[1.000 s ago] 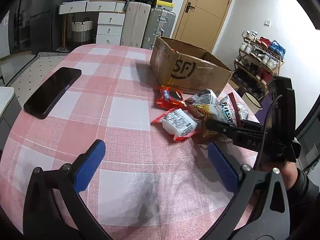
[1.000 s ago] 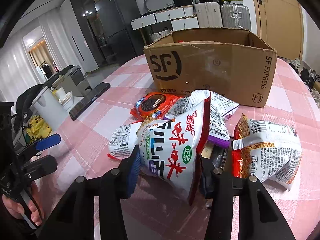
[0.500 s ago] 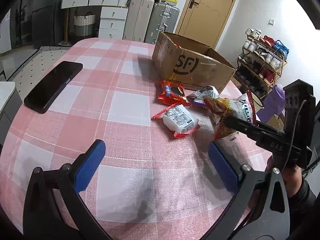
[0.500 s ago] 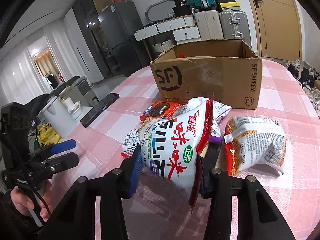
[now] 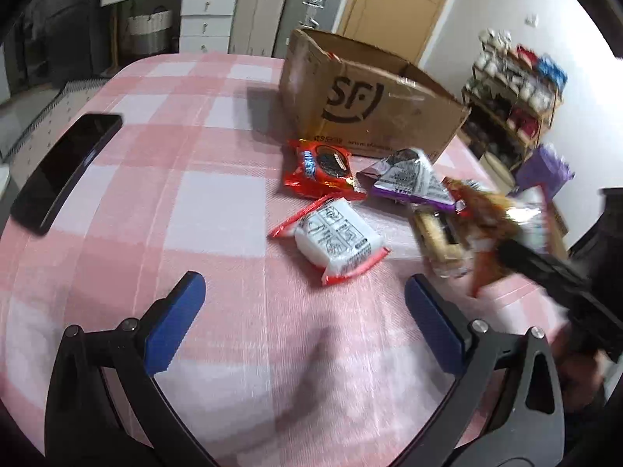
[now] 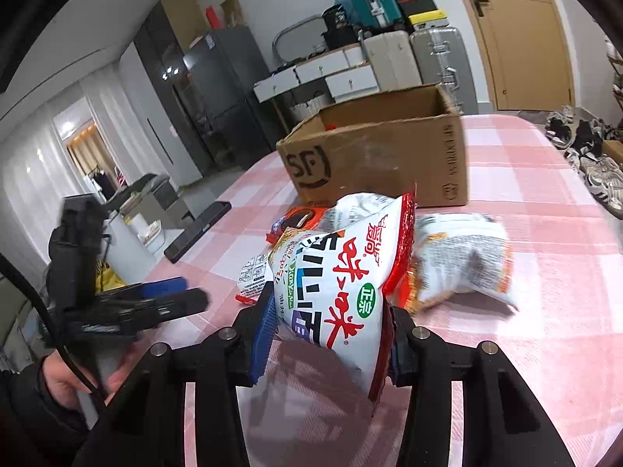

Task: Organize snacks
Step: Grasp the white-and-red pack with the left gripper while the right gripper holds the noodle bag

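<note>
The right gripper (image 6: 327,330) has its blue pads pinched on a white and red noodle packet (image 6: 342,272), held up off the pink checked tablecloth (image 5: 218,202) on the near side of the open cardboard box (image 6: 381,155). The left gripper (image 5: 303,311) hangs over bare cloth with its fingers spread wide, holding nothing. A red cookie pack (image 5: 323,167), a white wrapped snack (image 5: 337,241) and a purple-edged packet (image 5: 409,183) lie close together before the box, and a dark phone (image 5: 62,171) lies well off to the side.

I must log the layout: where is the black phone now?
In the left wrist view the black phone lies flat on the checked tablecloth, far left, well apart from the snacks and cardboard box.
</note>
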`<state>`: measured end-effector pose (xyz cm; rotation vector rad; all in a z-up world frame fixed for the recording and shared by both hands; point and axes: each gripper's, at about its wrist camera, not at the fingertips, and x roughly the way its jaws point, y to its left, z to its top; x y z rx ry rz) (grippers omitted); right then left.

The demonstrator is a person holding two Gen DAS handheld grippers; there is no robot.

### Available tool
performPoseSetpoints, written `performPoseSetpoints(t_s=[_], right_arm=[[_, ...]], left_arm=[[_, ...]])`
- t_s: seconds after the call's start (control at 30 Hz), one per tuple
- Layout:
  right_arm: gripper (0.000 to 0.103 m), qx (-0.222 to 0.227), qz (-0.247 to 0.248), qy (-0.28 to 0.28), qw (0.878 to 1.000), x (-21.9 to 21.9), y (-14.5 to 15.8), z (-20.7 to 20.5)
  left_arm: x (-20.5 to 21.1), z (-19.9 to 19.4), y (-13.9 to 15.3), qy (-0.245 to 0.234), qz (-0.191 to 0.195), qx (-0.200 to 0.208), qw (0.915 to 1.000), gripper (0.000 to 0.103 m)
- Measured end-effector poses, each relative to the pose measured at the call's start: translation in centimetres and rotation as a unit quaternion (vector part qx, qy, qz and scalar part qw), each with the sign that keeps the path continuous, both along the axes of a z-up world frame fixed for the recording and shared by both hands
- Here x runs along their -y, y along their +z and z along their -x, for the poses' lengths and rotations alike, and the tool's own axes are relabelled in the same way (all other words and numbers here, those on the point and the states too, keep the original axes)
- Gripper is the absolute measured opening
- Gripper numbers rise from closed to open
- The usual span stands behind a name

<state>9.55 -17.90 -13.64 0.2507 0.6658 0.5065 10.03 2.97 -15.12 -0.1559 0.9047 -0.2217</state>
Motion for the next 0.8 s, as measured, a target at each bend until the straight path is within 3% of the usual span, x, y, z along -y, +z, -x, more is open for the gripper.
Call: performPoseSetpoints(t_s=[0.33, 0.6, 0.7, 0.8], right_arm=[[0.046, 0.005, -0.004, -0.023, 1.0, 3.3, 0.3, 2.9], [0.046, -0.004, -0.009, -0.025, 1.0, 3.8, -0.2, 3.5], [0.046, -0.004, -0.011, -0.024, 1.0, 3.7, -0.1, 3.3], [0.046, -0.004, -0.013, -0.022, 1.0, 3.6, -0.1, 3.2]], left_arm=[[2.8, -4.8, -2.1, -0.007, -0.004, -0.035, 0.9994, 0.102], [3.9, -7.2, -2.6, 0.014, -0.037, -0.038, 0.9985, 0.101], [4.3, -6.8, -2.7, 0.011, -0.063, -0.029, 0.9975, 0.093], [3.7, -6.2, -2.5, 0.019, -0.069, -0.019, 0.9972, 0.071]])
